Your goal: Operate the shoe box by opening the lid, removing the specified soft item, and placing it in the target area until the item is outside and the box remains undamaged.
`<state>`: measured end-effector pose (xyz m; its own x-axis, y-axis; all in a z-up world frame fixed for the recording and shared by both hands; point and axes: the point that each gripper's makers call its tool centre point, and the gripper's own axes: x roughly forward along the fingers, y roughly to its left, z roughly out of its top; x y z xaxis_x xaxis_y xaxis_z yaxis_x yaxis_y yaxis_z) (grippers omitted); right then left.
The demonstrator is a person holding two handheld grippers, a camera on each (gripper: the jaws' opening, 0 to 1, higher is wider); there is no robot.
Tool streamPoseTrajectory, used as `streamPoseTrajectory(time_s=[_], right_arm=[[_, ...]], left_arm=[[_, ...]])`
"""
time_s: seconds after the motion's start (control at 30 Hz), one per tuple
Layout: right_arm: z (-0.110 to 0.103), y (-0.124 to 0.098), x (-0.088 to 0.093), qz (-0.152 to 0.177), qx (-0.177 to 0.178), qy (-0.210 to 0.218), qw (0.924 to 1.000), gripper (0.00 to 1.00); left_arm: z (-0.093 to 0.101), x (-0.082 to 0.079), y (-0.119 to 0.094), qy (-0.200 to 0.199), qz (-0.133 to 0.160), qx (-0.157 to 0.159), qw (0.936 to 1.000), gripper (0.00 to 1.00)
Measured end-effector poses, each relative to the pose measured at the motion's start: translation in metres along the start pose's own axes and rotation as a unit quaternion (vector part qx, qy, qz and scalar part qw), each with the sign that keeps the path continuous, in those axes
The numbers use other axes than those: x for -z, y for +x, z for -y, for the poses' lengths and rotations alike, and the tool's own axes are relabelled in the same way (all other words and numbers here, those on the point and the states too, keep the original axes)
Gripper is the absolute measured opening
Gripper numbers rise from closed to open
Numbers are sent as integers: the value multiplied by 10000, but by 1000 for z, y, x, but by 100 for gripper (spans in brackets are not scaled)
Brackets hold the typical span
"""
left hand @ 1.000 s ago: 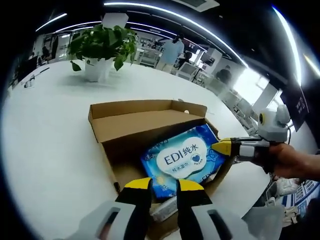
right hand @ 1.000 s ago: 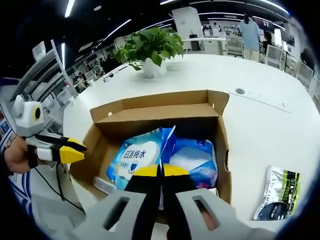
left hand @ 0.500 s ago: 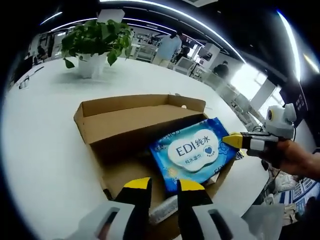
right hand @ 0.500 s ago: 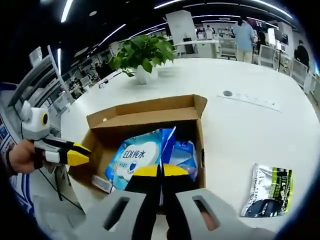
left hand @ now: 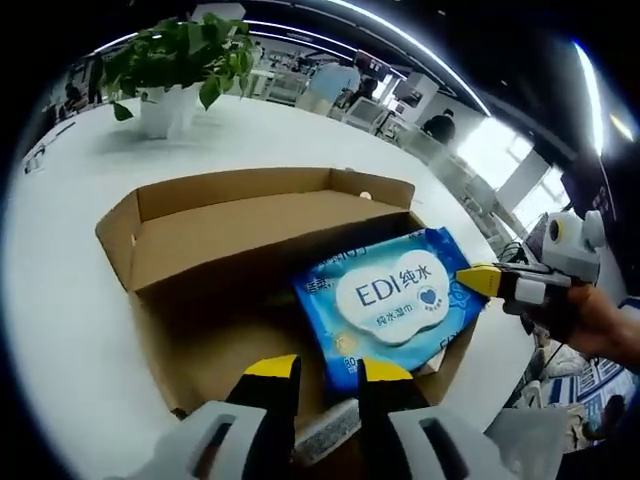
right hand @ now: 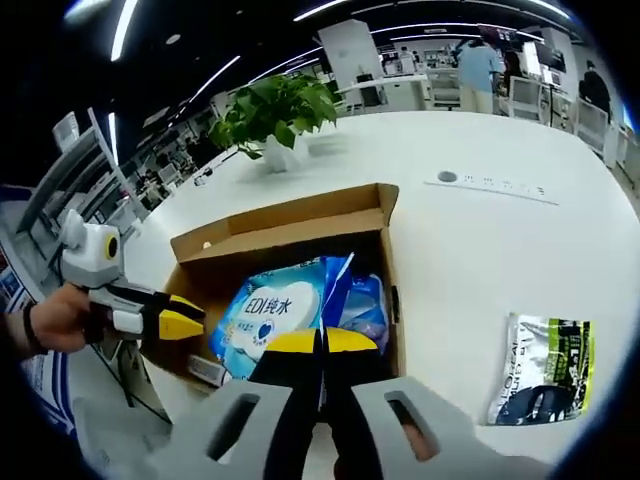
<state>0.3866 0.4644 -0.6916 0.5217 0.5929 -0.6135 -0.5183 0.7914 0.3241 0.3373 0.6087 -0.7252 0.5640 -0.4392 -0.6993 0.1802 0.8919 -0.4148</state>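
right hand-held gripper (right hand: 321,342), clamped on the wipes pack (left hand: 392,300), has apparently raised it above the shoe box (left hand: 200,225); left hand-held gripper (left hand: 328,372) slightly apart.

One open cardboard box (right hand: 290,228) sits on one white table (right hand: 480,240), with one blue EDI wipes pack (left hand: 395,300) and a second blue pack (right hand: 365,305) beside it. One green-and-black packet (right hand: 545,370) lies on the table, one potted plant (right hand: 272,115) stands behind. Two yellow-tipped grippers, left gripper (left hand: 328,372) and right gripper (right hand: 322,342)
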Motion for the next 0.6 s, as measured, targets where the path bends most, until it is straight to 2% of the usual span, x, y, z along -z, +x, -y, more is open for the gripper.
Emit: streamPoseTrajectory(time_s=[0.27, 0.4, 0.47, 0.53, 0.6], right_arm=[[4, 1, 3, 1, -49, 118, 9999, 0], [4, 0, 5, 0, -52, 91, 9999, 0], [4, 0, 5, 9, -69, 120, 9999, 0], [4, 0, 6, 0, -80, 132, 9999, 0], [4, 0, 6, -3, -81, 140, 9999, 0]], left_arm=[[0, 4, 18, -50, -267, 38, 9996, 23], [3, 6, 28, -133, -466, 169, 9987, 22], [5, 5, 31, -262, -442, 266, 9983, 22], [9, 5, 33, -579, -446, 434, 9964, 19], [8, 4, 34, -687, -420, 448, 9957, 19]])
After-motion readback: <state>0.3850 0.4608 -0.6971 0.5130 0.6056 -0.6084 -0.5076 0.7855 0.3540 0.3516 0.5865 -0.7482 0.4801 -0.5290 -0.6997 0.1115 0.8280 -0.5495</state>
